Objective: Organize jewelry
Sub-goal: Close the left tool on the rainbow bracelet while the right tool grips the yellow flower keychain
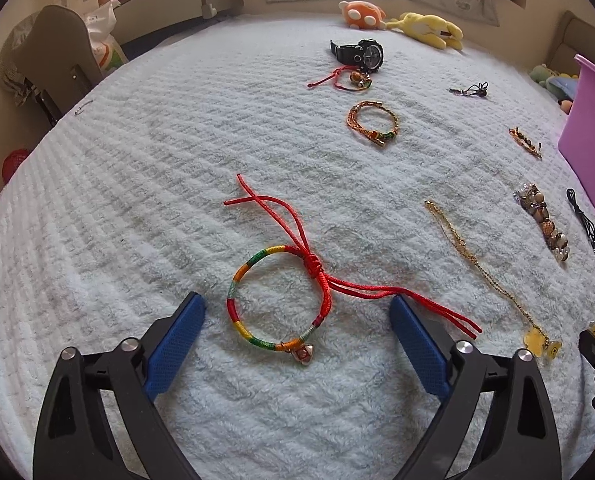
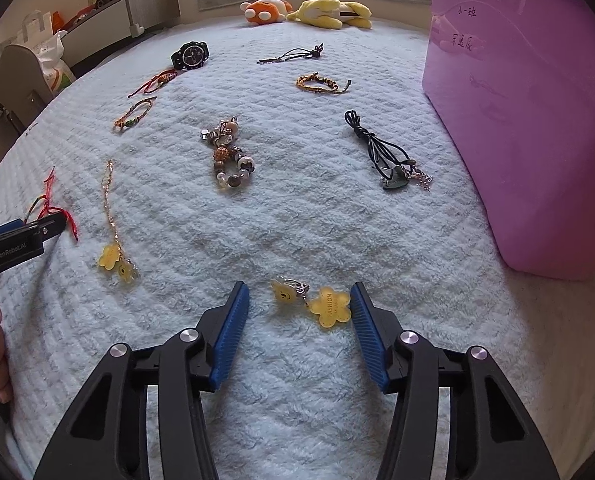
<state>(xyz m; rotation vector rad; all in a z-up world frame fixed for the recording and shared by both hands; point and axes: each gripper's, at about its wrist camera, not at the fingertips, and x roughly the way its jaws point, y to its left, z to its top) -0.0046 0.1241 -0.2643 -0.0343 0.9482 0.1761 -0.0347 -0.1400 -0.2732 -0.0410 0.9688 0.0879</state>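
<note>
A multicolour cord bracelet with red string tails and a small bell lies on the pale fluffy blanket. My left gripper stands open around it, its blue pads clear of the ring on both sides. In the right wrist view a yellow flower earring with a smiley charm lies between the blue pads of my right gripper. Its jaws are partly apart: the right pad is at the flower's edge, the left pad is clear of it. The left gripper's tip shows at that view's left edge, over the red strings.
A purple plastic box stands at the right. Spread over the blanket are a gold chain with yellow flowers, a beaded bracelet, a black cord necklace, woven bracelets and a black watch. Plush toys lie at the far edge.
</note>
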